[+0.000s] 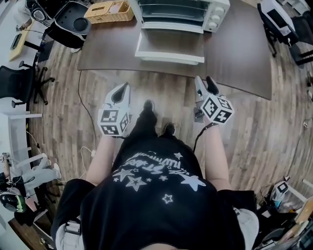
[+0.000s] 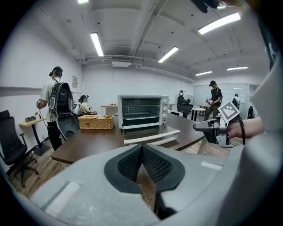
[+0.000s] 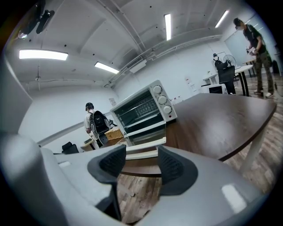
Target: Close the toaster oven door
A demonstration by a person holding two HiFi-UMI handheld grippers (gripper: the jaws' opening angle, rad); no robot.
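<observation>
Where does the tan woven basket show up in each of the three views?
Head view: the tan woven basket sits at the top edge, left of the white toaster oven.
Left gripper view: left of centre, again left of the oven.
Right gripper view: small, left of centre, beside the oven's lower left.
Shared landmark: the oven's open door.

Open office — desks (image 2: 32, 123), swivel chairs (image 1: 14, 80)

Wood-plank floor (image 1: 58, 97) under me, dark brown table (image 1: 239, 53) at 12 o'clock, wicker basket (image 1: 108, 11) around 11, black office chair (image 1: 13, 79) at 9. White walls (image 2: 26, 66), strip lights (image 2: 96, 44) overhead, pretty bright.
</observation>
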